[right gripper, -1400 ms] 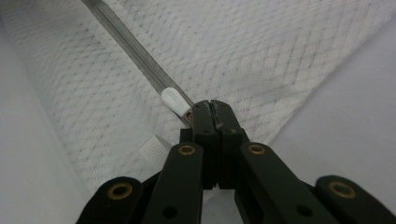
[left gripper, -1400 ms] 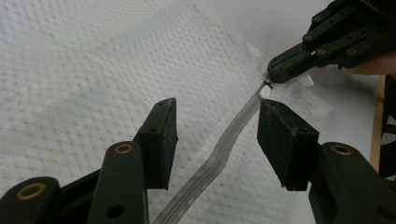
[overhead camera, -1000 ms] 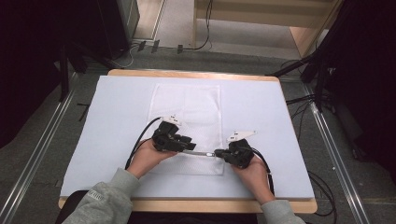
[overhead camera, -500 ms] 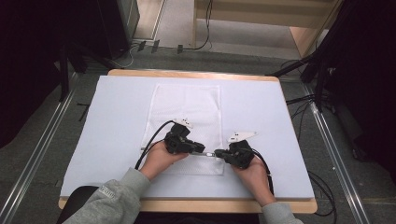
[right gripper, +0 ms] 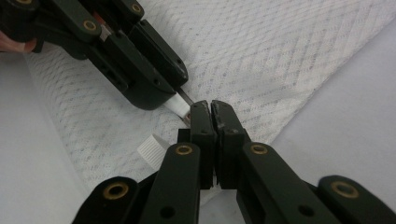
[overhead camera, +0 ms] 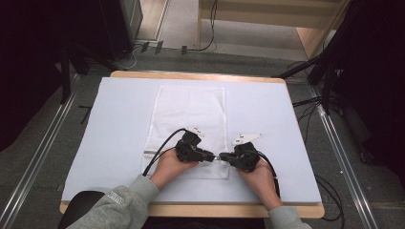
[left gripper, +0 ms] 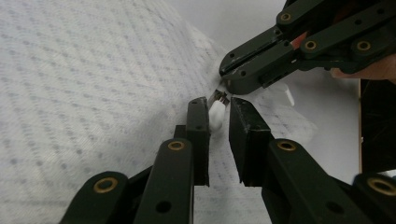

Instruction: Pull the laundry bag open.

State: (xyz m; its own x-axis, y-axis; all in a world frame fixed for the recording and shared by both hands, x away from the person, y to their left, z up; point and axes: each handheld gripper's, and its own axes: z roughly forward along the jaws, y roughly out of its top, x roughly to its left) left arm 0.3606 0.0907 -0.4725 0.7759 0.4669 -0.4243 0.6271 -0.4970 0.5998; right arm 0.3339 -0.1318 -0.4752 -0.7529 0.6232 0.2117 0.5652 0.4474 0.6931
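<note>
Left gripper [overhead camera: 213, 156] slid toward 3 o'clock along zipper, fingers slightly spread around white zipper pull [left gripper: 216, 115]. Right gripper [overhead camera: 224, 156] pinched shut on mesh laundry bag [overhead camera: 191, 114] end at bench 6 o'clock, probably anchoring.

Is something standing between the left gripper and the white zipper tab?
Nothing visible does. The zipper tab already sits between the jaws of the left gripper. The right gripper, jaws together, is close beyond it, over the mesh bag.
</note>
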